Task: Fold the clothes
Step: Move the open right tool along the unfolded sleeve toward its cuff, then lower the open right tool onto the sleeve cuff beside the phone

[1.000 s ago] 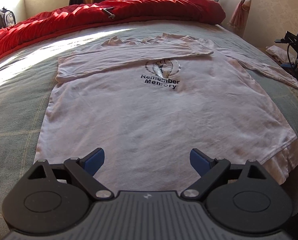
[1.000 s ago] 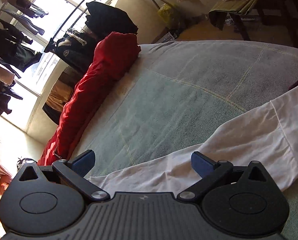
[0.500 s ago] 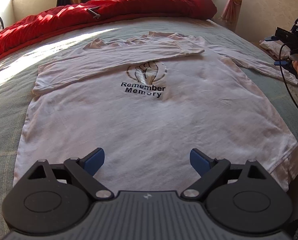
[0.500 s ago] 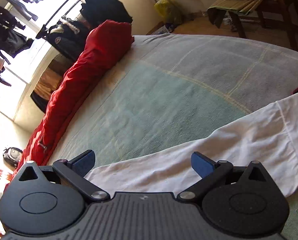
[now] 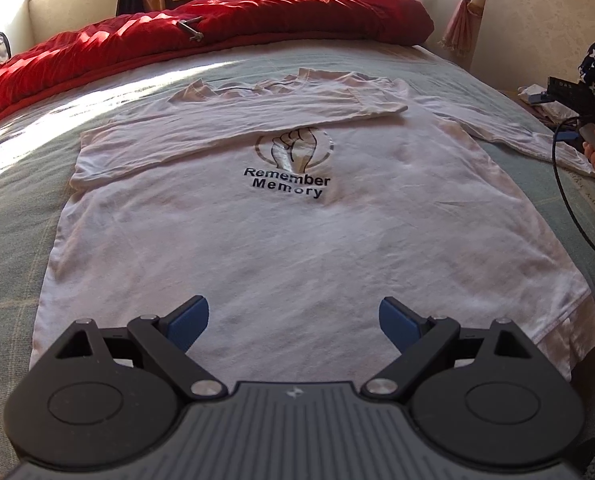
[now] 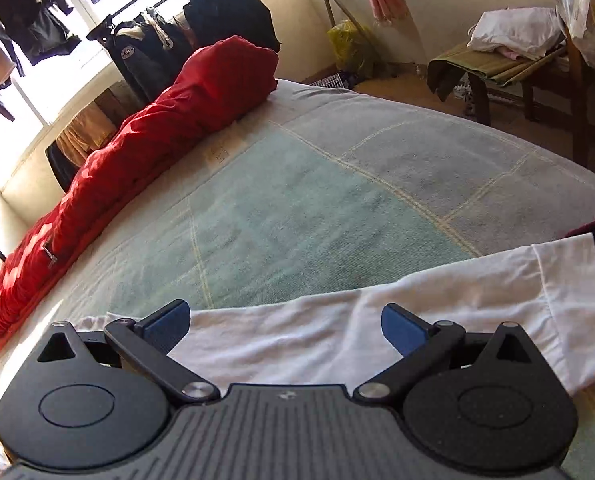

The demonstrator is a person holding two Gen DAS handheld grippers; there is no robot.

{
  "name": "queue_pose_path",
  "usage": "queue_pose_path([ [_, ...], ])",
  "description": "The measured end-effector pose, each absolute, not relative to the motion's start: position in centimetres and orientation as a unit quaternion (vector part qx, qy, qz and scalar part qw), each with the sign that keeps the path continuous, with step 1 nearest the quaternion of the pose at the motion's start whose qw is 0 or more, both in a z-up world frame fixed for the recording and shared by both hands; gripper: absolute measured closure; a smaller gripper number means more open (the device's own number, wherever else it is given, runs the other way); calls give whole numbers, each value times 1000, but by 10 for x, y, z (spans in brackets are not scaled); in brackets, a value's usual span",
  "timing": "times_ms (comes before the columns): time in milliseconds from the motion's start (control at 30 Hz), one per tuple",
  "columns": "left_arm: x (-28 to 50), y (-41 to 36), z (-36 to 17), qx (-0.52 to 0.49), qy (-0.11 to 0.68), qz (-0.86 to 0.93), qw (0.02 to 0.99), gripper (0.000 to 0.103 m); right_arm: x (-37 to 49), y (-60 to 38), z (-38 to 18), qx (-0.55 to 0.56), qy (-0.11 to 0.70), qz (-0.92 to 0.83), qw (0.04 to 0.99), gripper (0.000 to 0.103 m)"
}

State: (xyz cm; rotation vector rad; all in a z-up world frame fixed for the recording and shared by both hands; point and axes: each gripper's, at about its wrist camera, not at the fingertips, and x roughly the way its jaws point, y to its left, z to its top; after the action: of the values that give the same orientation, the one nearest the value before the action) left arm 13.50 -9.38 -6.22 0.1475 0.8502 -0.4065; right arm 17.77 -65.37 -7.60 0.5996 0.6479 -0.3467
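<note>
A white long-sleeved shirt [image 5: 289,224] printed "Remember Memory" lies flat on the bed, chest up. Its left sleeve is folded across the chest; its right sleeve [image 5: 509,134] stretches out toward the bed's right edge. My left gripper [image 5: 293,318] hovers open over the shirt's hem, holding nothing. In the right wrist view the outstretched sleeve [image 6: 437,312] lies across the bedcover, and my right gripper [image 6: 283,322] stands open just above its middle, with the cuff to the right. At the far right of the left wrist view, a hand holds the right gripper's body [image 5: 577,98].
A green-grey bedcover [image 6: 317,208] spreads under the shirt. A rolled red duvet [image 5: 201,36] lines the far edge of the bed. Hanging clothes on a rail [image 6: 145,40] and a bench with laundry [image 6: 509,40] stand beyond the bed.
The left wrist view has shifted slightly over the shirt, jaws staying open. The right gripper has turned, bringing more of the sleeve and its cuff between and under its fingers.
</note>
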Motion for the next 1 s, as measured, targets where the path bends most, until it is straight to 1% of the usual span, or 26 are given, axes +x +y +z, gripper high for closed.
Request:
queue_pose_path([
  [67,130,-98,-62,75,406,-207,887,11,165,-655,-90,258,350,-193,880,0],
  [133,125,-99,-59,80,399,-214,888,11,145,-652,-97,238,353,-188,885,0],
  [300,120,-96,-56,82,397,-211,889,11,117,-641,-88,194,371,-195,887,0],
  [367,121,-97,-56,82,397,-208,890,11,119,-637,-80,172,370,-202,891,0],
  [467,119,-102,-53,83,394,-214,890,11,133,-635,-70,145,342,-196,908,0],
  [633,119,-104,-54,96,396,-210,889,11,176,-675,-94,204,364,-207,885,0],
  [700,121,-102,-55,97,400,-202,889,11,181,-694,-99,214,351,-230,882,0],
  [833,124,-99,-54,92,398,-196,891,11,170,-705,-84,260,319,-249,877,0],
  [900,124,-101,-55,88,399,-203,890,11,164,-684,-77,238,321,-223,889,0],
  [1000,122,-104,-56,85,399,-214,888,11,161,-654,-81,201,352,-188,895,0],
])
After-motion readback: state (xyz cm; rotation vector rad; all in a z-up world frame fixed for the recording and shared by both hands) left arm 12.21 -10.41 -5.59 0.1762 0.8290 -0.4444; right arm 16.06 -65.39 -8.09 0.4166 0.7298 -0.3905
